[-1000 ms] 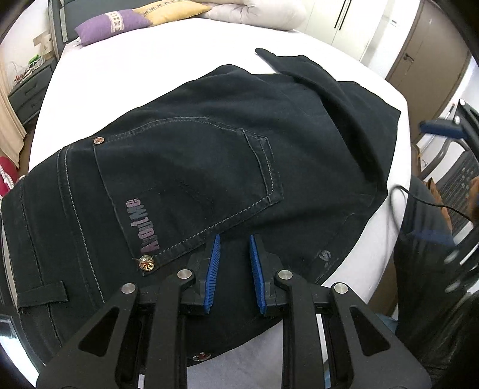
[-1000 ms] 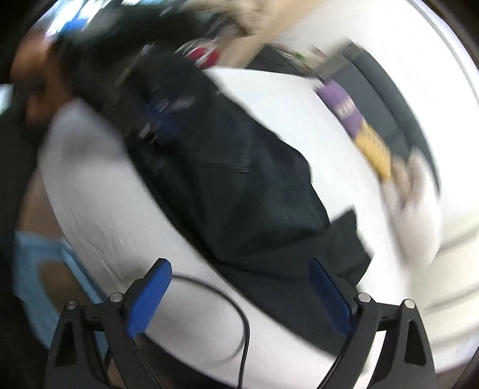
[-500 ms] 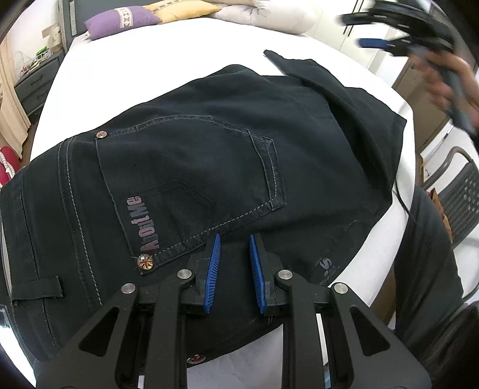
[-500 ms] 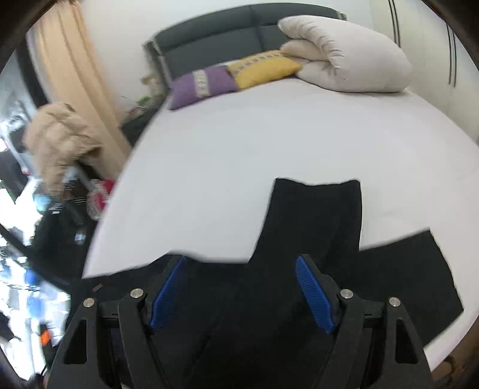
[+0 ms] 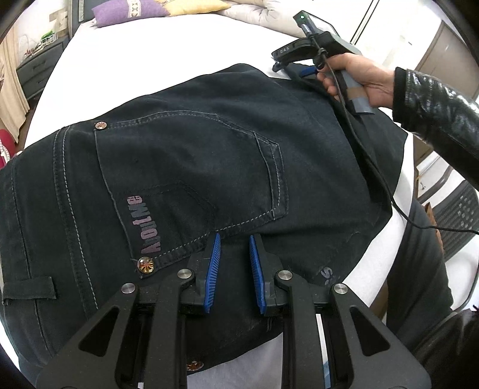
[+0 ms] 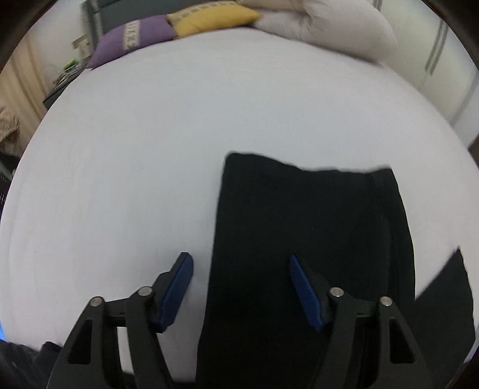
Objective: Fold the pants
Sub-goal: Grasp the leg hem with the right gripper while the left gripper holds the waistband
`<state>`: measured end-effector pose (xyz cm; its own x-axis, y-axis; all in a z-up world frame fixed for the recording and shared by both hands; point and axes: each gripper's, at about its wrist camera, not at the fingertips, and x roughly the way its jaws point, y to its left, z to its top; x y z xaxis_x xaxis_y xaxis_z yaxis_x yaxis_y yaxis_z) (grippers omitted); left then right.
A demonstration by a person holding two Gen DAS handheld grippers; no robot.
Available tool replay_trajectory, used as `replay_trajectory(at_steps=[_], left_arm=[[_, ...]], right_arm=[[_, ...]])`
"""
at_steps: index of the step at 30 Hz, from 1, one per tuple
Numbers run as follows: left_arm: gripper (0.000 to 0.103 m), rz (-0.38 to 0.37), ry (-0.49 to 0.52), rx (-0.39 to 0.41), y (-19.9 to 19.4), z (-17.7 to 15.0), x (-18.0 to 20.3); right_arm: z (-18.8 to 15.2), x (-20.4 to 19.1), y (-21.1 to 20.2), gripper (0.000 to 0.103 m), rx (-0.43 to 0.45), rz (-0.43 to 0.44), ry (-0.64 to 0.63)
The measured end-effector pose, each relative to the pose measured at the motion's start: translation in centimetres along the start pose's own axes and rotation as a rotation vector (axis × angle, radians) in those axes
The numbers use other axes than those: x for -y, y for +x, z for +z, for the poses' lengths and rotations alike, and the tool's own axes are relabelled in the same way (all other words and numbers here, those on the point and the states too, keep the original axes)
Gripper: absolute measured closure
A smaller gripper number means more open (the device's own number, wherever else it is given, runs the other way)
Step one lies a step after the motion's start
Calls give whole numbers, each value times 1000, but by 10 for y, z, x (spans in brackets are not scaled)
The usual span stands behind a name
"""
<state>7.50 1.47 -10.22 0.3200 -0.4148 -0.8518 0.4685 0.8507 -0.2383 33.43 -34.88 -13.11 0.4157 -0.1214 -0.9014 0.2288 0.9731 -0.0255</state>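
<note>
Jaws of the left gripper (image 5: 234, 260) stand narrow, a small gap between the blue pads, nothing pinched; dark pants (image 5: 191, 167) lie flat on the white bed (image 5: 155, 57) right under and ahead of them, back pocket (image 5: 191, 176) just past the tips. Far ahead to the right, a hand (image 5: 356, 77) holds the right gripper over the pant leg. Right wrist view: right gripper (image 6: 241, 270) jaws have just been closing, about half open, straddling the left edge of the folded leg (image 6: 302, 239), pads not pressing cloth. Pillows (image 6: 185, 27) lie far ahead.
</note>
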Motion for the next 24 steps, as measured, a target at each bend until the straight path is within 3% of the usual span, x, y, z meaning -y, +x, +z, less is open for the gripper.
replay_trajectory(at_steps=[1,2,3,5,8,11,14,19,22,24], left_arm=[[83,0,2,-2,0,0,-1],[83,0,3,-4,0,1,-2],[83,0,4,-6,0,1,-3],[83,3,7,-10,-1,2,-2],[83,10,4,-12,0,4,-1],[83,14,1,-13,0,4,0],[83,22,5,-15,1,5,4],[83,30,-4,-19,2,8,8],[83,42,-2,-23,4,9,11],[83,54,4,-29,5,10,14]], right_arm=[[2,2,0,57,5,15,1],[3,4,-1,81,10,19,-2],[4,8,-3,94,13,10,-11],[6,22,-8,97,15,45,14],[-1,58,-39,97,92,127,112],[-22,123,-79,97,185,214,269],[-63,202,-112,97,270,308,472],[-152,311,-132,98,338,349,776],[-199,351,-114,90,282,371,945],[-222,362,-106,61,257,422,1031]])
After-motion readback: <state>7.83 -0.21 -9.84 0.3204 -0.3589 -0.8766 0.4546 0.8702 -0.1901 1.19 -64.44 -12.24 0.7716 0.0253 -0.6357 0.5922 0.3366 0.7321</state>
